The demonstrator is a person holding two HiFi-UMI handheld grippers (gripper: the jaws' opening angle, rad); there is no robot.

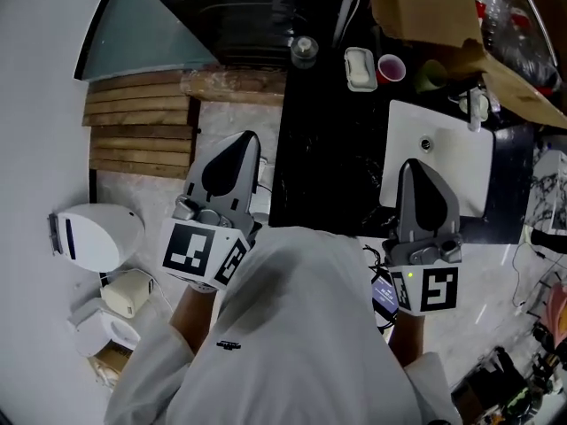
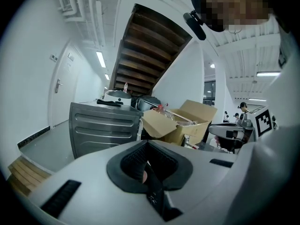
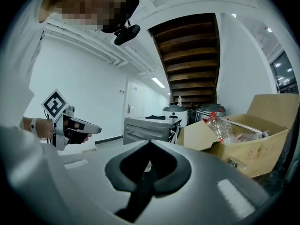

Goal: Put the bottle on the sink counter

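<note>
My own white coat (image 1: 292,326) fills the bottom of the head view, and both claws reach out from it. My left claw (image 1: 251,140) is closed, with nothing between its jaws. My right claw (image 1: 413,166) also has its jaws together and carries nothing.

The white basin (image 1: 438,158) in the black sink counter (image 1: 328,166) is just in front of the right claw.

The bottle (image 3: 220,125) that I take for the task's one is clear plastic with a red cap. It lies in the open cardboard box (image 3: 262,149), ahead of my right claw, to its right and a little higher. Its long axis is slanted: the cap is up and to the left, and the body goes down to the right, deeper into the box.

From my left claw the box is further, ahead and far to the right, past the other claw. So I judge the right hand to be the nearer one.

I see no such bottle on the counter itself. A small round-topped vessel (image 1: 304,51) stands ahead of the left claw, and I cannot tell what it is.
</note>
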